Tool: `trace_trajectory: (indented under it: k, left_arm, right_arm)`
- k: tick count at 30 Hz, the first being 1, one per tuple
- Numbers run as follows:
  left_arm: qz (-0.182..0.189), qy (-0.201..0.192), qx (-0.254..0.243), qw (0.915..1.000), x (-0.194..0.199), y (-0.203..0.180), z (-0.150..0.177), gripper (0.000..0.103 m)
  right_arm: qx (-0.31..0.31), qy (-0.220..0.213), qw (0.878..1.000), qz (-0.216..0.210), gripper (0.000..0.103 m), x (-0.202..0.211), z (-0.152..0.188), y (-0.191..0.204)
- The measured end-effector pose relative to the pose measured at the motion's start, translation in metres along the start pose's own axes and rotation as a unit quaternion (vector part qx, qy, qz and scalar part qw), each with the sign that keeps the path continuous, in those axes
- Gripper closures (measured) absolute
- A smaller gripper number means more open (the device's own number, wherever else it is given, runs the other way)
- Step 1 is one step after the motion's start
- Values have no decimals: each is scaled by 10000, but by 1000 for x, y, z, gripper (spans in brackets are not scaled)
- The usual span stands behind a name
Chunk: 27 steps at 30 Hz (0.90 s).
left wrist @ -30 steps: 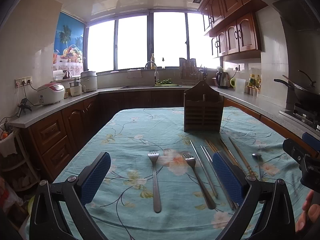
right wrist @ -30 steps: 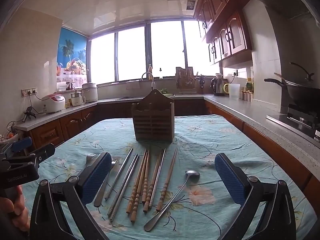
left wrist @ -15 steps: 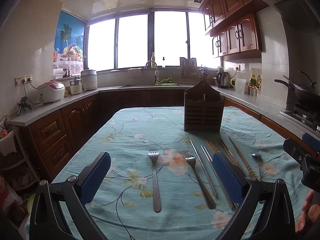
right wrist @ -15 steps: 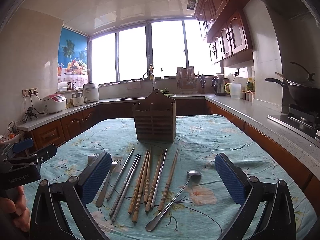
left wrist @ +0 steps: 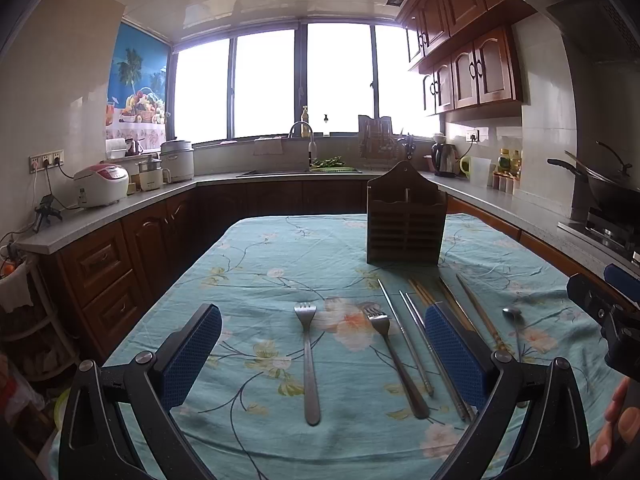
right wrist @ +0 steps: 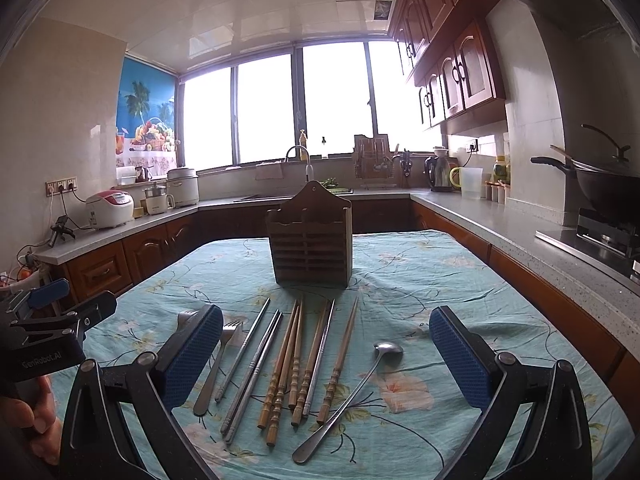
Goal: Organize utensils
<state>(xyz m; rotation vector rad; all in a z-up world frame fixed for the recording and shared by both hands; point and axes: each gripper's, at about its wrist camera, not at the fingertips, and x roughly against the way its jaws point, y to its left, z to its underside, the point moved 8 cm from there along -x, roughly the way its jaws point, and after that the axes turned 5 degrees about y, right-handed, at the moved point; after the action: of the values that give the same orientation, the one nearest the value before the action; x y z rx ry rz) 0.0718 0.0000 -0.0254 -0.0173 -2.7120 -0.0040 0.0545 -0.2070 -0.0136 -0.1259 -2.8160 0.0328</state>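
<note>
Left wrist: floral tablecloth [left wrist: 256,264], kitchen counters [left wrist: 120,208] around — both grippers [left wrist: 322,354] [right wrist: 326,354] spread wide, holding nothing.

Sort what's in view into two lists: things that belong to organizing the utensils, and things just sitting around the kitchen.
Belongs to the job:
- wooden utensil holder
- two forks
- metal chopsticks
- wooden chopsticks
- long-handled spoon
- left gripper and right gripper, both open and empty

Just lying about:
- rice cooker
- kettle
- wok
- floral tablecloth

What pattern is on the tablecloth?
The tablecloth is light teal with a floral, branching-vine print; clearest in the right wrist view.
</note>
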Motion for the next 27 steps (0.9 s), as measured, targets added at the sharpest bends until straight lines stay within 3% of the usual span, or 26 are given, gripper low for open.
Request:
trace_trajectory:
  k: [27]
  left_arm:
    - [33, 39, -18, 10000, -2, -3, 0, 1]
  right_arm:
    - [-78, 70, 9999, -76, 0, -2, 1, 0]
